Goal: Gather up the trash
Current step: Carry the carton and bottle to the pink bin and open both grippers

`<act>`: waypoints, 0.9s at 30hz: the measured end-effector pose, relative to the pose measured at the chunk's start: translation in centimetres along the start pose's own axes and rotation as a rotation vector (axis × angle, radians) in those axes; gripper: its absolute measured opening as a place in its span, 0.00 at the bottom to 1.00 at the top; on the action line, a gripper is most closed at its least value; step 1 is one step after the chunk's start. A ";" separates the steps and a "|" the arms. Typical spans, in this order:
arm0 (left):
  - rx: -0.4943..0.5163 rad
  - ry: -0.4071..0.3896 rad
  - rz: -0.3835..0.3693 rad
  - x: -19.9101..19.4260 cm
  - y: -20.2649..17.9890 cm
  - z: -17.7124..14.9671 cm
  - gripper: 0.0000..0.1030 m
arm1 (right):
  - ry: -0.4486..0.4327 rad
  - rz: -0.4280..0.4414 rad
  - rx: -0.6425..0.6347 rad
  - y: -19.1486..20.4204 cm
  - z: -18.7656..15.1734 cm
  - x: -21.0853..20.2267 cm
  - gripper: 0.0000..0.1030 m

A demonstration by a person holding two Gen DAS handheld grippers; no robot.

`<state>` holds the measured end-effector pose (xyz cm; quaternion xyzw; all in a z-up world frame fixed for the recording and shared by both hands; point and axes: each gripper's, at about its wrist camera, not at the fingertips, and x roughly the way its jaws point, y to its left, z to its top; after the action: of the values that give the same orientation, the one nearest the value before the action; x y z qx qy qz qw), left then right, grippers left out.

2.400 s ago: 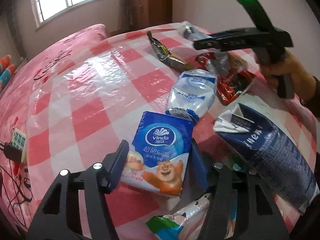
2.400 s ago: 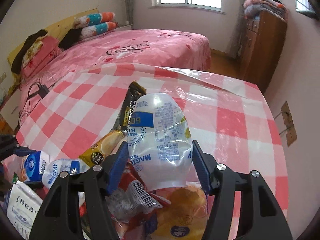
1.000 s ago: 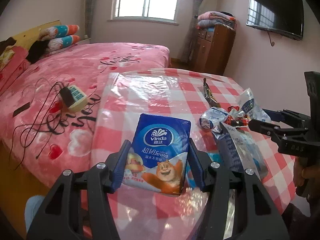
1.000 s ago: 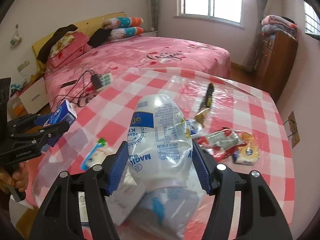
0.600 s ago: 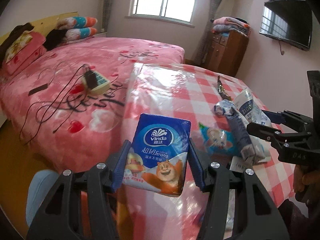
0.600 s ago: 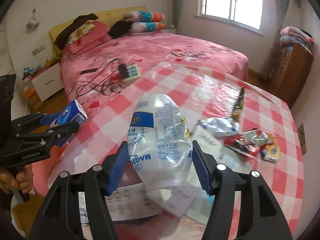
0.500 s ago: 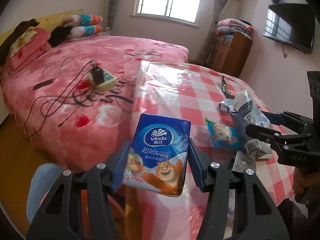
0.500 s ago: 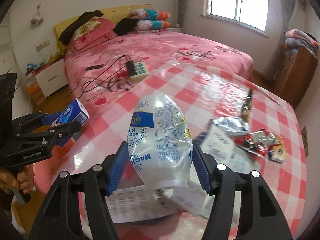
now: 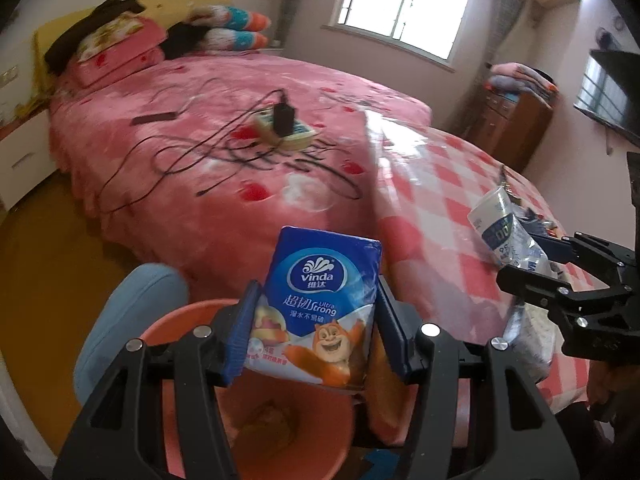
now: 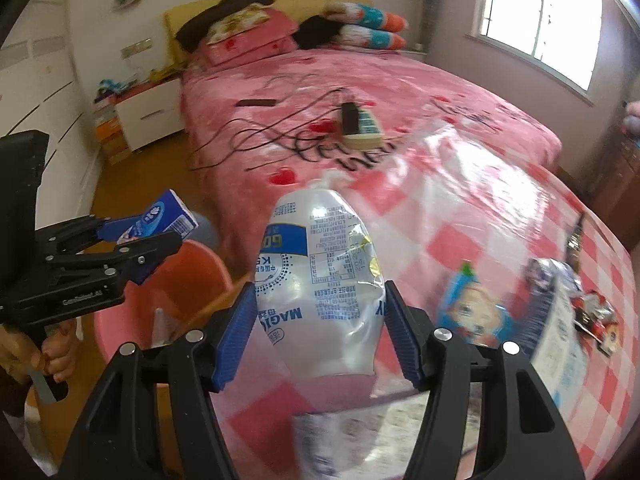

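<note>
My left gripper (image 9: 316, 332) is shut on a blue Vinda tissue pack (image 9: 320, 304) and hangs over an orange-pink basin (image 9: 280, 432) on the floor. That basin (image 10: 192, 280) holds some brown scrap. My right gripper (image 10: 320, 336) is shut on a clear and white MAGIC plastic wrapper (image 10: 320, 280), above the near edge of the checked table (image 10: 460, 216). In the left wrist view the right gripper (image 9: 560, 268) shows at the right with its wrapper (image 9: 504, 232). In the right wrist view the left gripper (image 10: 132, 244) shows at the left, tissue pack (image 10: 164, 216) between its pads.
More wrappers lie on the table: a blue cartoon packet (image 10: 472, 312), a white printed bag (image 10: 560, 340) and red wrappers (image 10: 596, 312). A pink bed (image 9: 208, 152) with a power strip (image 9: 284, 128) and cables stands beyond. A light blue stool (image 9: 124, 320) sits beside the basin.
Both grippers have swung left off the table towards the floor, each keeping its load. The basin has come into view under the left gripper.
</note>
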<state>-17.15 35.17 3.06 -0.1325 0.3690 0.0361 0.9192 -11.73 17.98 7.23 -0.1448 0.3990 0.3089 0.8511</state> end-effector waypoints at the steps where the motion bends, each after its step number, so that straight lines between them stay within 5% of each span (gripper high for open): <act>1: -0.009 0.000 0.011 -0.2 0.6 -0.3 0.55 | 0.003 0.009 -0.010 0.5 0.1 0.3 0.61; 23: -0.172 0.073 0.135 0.3 8.6 -4.8 0.60 | 0.146 0.256 -0.193 11.8 -0.8 6.7 0.62; 25: -0.162 0.071 0.159 0.3 8.7 -5.0 0.73 | 0.149 0.278 -0.186 11.9 -1.1 7.1 0.81; 27: -0.158 0.058 0.177 0.1 8.8 -5.2 0.78 | 0.143 0.306 -0.164 11.6 -1.4 7.0 0.87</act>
<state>-21.97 42.28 -2.52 -0.1724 0.4017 0.1421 0.8881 -16.57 29.06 0.94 -0.1727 0.4493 0.4552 0.7491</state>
